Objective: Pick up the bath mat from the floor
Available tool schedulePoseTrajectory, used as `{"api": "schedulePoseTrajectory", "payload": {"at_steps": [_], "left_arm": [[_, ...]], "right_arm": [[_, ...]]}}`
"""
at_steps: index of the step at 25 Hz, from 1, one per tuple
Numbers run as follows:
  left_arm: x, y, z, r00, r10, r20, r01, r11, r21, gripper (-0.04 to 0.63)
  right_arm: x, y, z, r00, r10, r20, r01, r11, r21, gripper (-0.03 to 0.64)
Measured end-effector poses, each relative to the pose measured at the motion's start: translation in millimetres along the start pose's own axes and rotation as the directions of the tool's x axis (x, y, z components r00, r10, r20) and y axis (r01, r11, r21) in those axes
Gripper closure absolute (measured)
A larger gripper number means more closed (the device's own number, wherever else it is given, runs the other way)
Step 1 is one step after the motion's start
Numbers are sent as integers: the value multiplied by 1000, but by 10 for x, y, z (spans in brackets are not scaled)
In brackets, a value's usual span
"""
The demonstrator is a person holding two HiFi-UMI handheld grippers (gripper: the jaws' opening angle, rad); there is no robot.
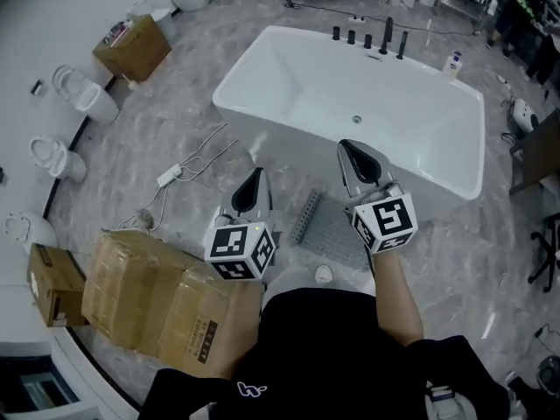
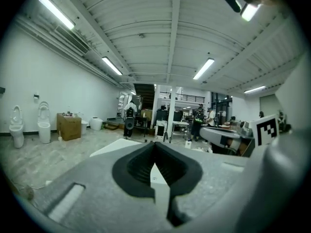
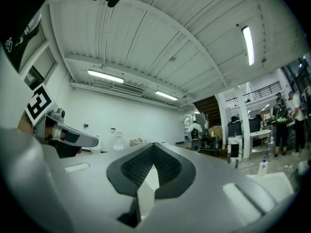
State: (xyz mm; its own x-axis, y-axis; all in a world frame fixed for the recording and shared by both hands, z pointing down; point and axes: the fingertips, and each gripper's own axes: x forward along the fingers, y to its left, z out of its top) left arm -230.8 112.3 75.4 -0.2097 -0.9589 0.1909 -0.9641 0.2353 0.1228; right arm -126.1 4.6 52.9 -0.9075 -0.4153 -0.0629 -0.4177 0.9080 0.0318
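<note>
The bath mat (image 1: pixel 331 231) is a grey studded rectangle lying flat on the marble floor beside the white bathtub (image 1: pixel 289 68), just ahead of my shoe (image 1: pixel 324 275). Both grippers are held up in the air above it and touch nothing. In the head view my left gripper (image 1: pixel 255 177) hangs over the mat's left side and my right gripper (image 1: pixel 348 147) over its far right edge. Both point roughly level across the room. The left gripper (image 2: pixel 155 147) and the right gripper (image 3: pixel 153 147) each show their black pads closed together with nothing between them. Neither gripper view shows the mat.
Taped cardboard boxes (image 1: pixel 157 294) stand at my left, with a white cable and adapter (image 1: pixel 170 178) on the floor beyond them. Toilets (image 1: pixel 83 94) and another box (image 1: pixel 133 49) line the left wall. A dark chair (image 1: pixel 542 160) stands to the right.
</note>
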Motion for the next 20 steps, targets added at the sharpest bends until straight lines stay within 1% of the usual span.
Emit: {"api": "schedulePoseTrajectory", "payload": {"at_steps": [2,4,7,9,12,14,16,20], "left_arm": [[260,-171,-49,997,-72,-10,73,997,4,595],[492,-453,-56,987,-162,-17,163,987,16,595],[690,-909,-5,957,-288,-22,288,957,43,595],[800,-1091,19,942,-334,-28,335,941,51,595],[920,-1327,67,919,-394,-33,395,917,57,595],[938,-1348,90,908,-416,-42,418,906,60,595],[944,-1253,91,905,-422,-50,425,904,54,595],[1008,-923,42,907,-417,-59,419,907,32,595]], "right_arm": [[-130,-244,-42,997,-76,-24,74,995,-71,611],[-363,-505,-21,986,-162,-32,157,981,-117,611],[-773,-855,91,953,-301,-33,296,950,-97,611],[-927,-998,206,932,-362,-24,359,929,-89,611],[-1080,-1155,281,913,-408,-21,406,911,-75,611],[-1113,-1159,241,904,-427,-33,425,903,-52,611],[-1072,-1100,158,897,-438,-54,437,899,-37,611],[-836,-934,-10,895,-437,-92,435,899,-45,611]]}}
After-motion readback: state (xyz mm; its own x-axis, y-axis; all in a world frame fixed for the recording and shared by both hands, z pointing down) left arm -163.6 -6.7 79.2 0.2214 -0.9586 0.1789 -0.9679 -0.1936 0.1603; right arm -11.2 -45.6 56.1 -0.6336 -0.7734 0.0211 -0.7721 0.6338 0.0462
